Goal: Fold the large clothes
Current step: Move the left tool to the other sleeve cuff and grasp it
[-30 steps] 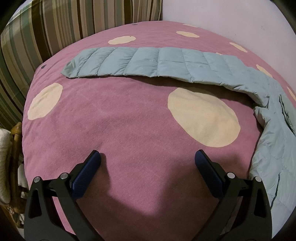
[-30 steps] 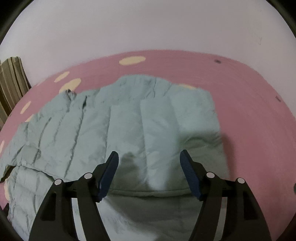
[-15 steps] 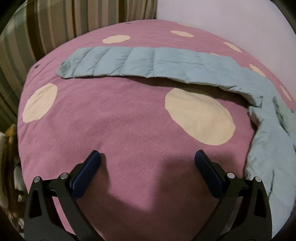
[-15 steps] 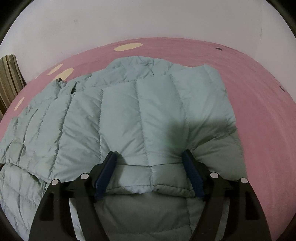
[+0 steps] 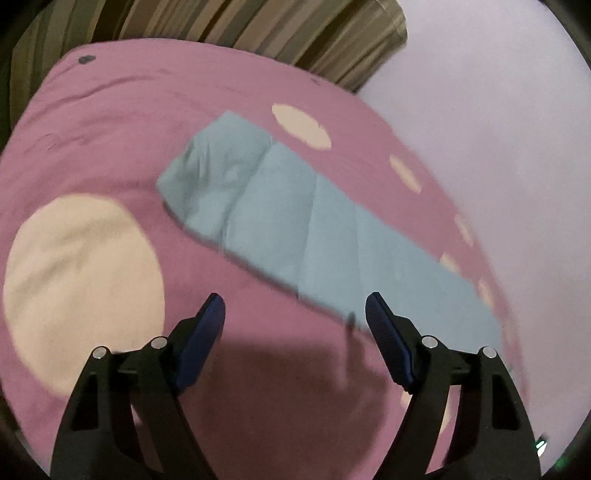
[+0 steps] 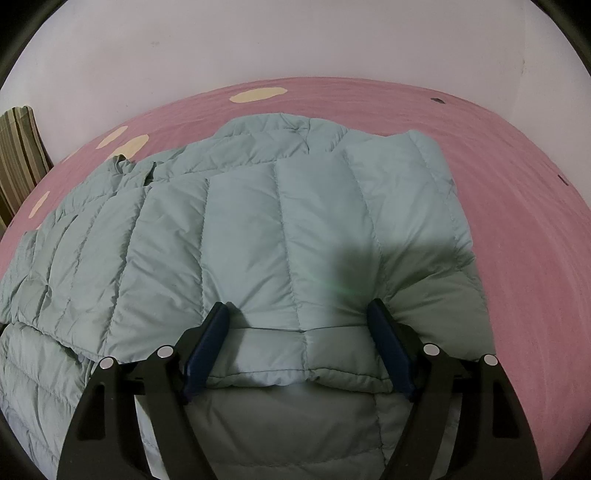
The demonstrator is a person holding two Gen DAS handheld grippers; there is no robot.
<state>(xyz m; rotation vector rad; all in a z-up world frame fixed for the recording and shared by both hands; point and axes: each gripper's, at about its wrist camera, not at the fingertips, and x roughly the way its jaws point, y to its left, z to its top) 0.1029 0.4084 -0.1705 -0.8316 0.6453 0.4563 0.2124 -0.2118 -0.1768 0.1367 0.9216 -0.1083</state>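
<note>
pale green quilted puffer jacket [image 6: 258, 229] lies spread on the pink bedspread [image 6: 517, 206] with cream spots. its outstretched sleeve [image 5: 295, 229] runs diagonally, cuff pointing up-left toward the striped curtain [image 5: 240, 22]. the left gripper [image 5: 295, 317] hangs wide open and empty just short of the sleeve. the right gripper [image 6: 299, 332] is spread wide, straddling a folded sleeve end without clamping it.
</note>
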